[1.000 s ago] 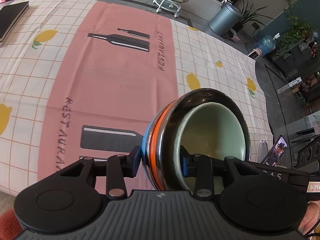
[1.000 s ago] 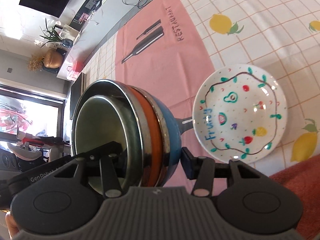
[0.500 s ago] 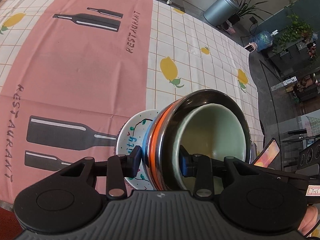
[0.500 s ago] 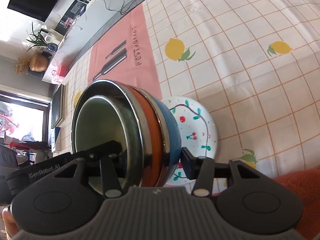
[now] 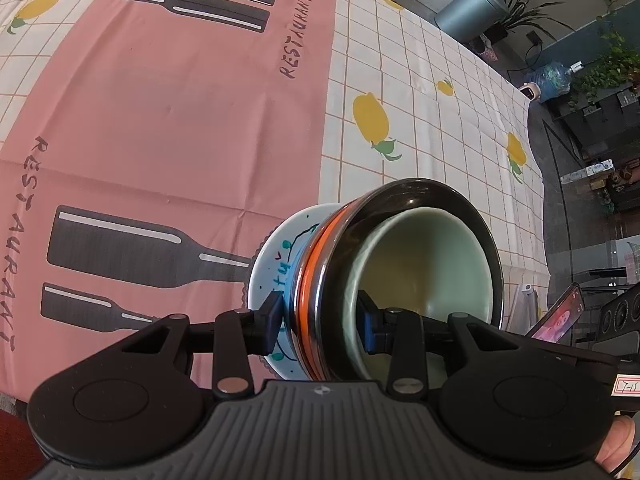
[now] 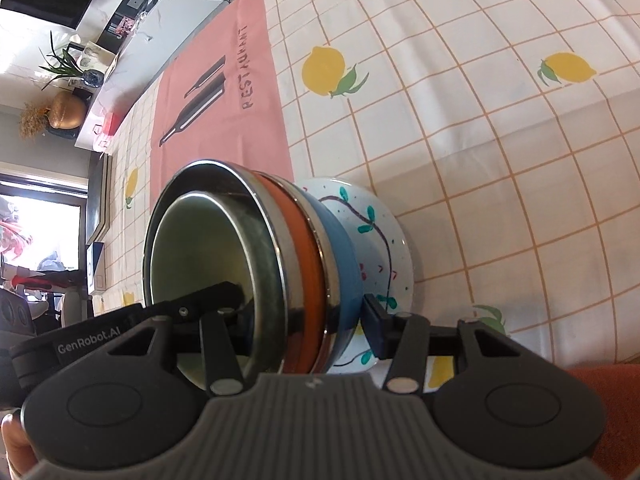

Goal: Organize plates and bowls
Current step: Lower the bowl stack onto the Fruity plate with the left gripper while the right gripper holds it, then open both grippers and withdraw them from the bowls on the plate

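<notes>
A nested stack of bowls point(image 5: 404, 264) point(image 6: 256, 264) is held between both grippers: a pale green bowl innermost, then steel, orange and blue ones. My left gripper point(image 5: 320, 320) is shut on one side of the stack's wall, one pad inside the green bowl and one outside. On the opposite side my right gripper point(image 6: 300, 312) is shut the same way. Directly under the stack lies a white plate point(image 5: 272, 264) point(image 6: 384, 232) painted with fruit and leaves, on the tablecloth. Whether the stack's base touches the plate cannot be told.
The table wears a checked lemon-print cloth point(image 6: 480, 92) with a pink "RESTAURANT" panel point(image 5: 172, 92). The table's edge point(image 6: 520, 128) drops off near the plate. A grey bin point(image 5: 468, 12), plants and a phone point(image 5: 560, 316) stand beyond the table.
Both grippers carried the bowl stack across the table and downward. The fruit plate, off to the side a second ago, now lies right beneath the stack.
</notes>
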Action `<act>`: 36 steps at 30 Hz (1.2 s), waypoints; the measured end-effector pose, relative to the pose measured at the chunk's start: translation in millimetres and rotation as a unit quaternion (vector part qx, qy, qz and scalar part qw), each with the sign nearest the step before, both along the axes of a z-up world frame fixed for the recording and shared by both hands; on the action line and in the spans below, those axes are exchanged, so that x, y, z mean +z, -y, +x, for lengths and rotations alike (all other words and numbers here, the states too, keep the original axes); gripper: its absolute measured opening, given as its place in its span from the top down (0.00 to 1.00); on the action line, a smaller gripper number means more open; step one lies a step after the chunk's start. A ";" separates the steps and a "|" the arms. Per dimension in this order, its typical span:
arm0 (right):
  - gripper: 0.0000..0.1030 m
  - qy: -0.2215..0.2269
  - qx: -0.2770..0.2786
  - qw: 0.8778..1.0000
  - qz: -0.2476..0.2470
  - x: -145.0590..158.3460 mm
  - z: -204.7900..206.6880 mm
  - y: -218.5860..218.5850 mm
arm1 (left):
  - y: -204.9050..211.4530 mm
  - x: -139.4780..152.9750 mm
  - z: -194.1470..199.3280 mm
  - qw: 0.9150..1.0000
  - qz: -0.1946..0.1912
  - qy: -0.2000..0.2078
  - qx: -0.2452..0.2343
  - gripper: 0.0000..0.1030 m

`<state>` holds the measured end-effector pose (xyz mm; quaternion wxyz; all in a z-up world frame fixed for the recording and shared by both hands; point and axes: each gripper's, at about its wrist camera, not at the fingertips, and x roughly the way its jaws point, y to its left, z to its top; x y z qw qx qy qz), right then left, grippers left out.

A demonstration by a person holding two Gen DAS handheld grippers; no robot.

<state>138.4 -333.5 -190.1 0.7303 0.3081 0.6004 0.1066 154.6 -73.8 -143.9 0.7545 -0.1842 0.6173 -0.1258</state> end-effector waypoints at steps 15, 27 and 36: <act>0.51 0.009 0.009 1.000 0.012 -6.1 1.4 1.8 | 2.4 0.9 -1.5 1.000 0.012 0.010 -0.006 0.59; 0.36 0.043 0.018 0.998 -0.042 9.4 -4.5 -0.3 | -3.1 19.3 -15.1 0.998 0.024 0.054 0.007 0.40; 0.33 0.147 0.021 0.980 -0.135 67.0 -29.4 -17.6 | -11.0 83.6 -56.9 0.975 0.093 0.201 -0.015 0.38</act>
